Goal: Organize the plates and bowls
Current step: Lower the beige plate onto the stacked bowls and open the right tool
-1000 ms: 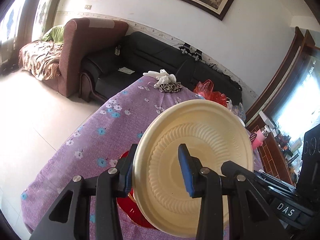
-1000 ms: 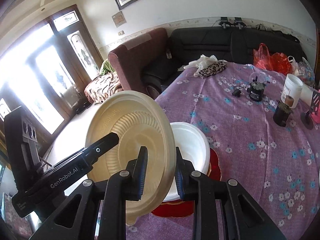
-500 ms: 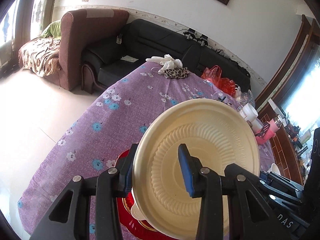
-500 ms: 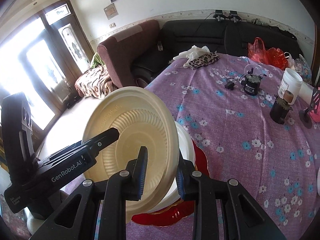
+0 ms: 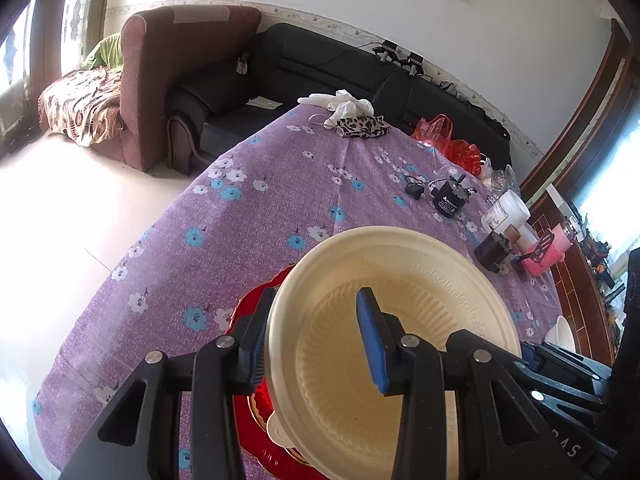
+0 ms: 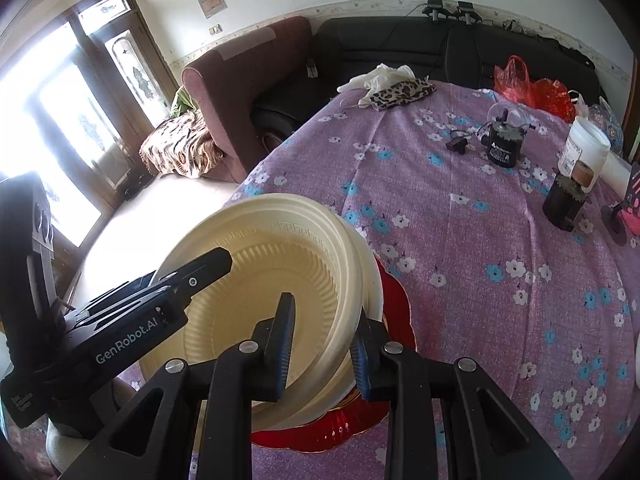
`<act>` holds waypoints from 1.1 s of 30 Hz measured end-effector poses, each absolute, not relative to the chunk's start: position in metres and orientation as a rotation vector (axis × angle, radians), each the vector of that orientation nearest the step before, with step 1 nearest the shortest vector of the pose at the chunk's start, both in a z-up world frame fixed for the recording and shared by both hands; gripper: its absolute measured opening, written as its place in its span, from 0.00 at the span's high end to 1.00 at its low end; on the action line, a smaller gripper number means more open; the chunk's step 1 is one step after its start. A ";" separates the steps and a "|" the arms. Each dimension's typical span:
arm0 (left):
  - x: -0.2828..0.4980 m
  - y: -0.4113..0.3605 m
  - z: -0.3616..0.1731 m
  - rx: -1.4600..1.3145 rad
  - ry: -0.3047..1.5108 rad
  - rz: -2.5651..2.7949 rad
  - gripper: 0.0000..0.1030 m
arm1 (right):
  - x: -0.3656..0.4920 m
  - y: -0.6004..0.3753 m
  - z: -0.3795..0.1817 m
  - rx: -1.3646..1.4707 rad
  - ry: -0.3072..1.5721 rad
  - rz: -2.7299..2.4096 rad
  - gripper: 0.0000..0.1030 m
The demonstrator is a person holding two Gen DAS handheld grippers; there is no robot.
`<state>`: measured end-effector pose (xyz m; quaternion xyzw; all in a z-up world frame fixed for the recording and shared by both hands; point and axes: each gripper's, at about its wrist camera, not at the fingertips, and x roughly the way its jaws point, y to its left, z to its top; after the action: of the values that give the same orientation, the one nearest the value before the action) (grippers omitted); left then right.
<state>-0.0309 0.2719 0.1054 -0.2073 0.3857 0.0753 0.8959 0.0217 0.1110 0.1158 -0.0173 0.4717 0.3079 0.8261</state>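
A cream ribbed plate [image 5: 400,320] [image 6: 272,276] lies nearly flat over a white bowl [image 6: 370,276] that sits on a red plate [image 6: 394,308] [image 5: 256,304] on the purple floral tablecloth. My left gripper [image 5: 316,340] straddles the cream plate's left rim, one finger inside and one outside. My right gripper [image 6: 320,344] straddles its right rim, with the outer finger also past the white bowl's edge. Both sets of jaws stand wider than the rim. In the right wrist view the left gripper's body [image 6: 120,320] reaches across the plate.
On the far table stand a black pump [image 6: 504,144], a white jar [image 6: 584,152], a small black pot [image 6: 564,200] and a leopard cloth with white gloves [image 6: 396,84]. Red bags [image 6: 532,88] sit at the back edge. Sofas stand behind. The table's left edge [image 5: 132,252] drops to the floor.
The cream plate has tipped from upright to nearly flat and come down onto the white bowl. Both grippers moved down and forward with it, and their jaws now stand wider.
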 end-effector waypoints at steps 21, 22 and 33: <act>-0.088 0.287 0.150 -0.373 0.632 0.286 0.25 | -0.007 0.118 0.148 -0.124 0.849 0.560 0.40; -0.093 0.287 0.153 -0.371 0.622 0.289 0.25 | -0.010 0.118 0.152 -0.129 0.835 0.553 0.39; -0.168 0.265 0.196 -0.325 0.468 0.296 0.22 | -0.066 0.097 0.187 -0.099 0.746 0.543 0.36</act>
<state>-0.1679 0.2648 0.1958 -0.1599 0.2300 0.1454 0.9489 -0.0659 0.0968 0.1874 -0.0478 0.3600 0.2620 0.8941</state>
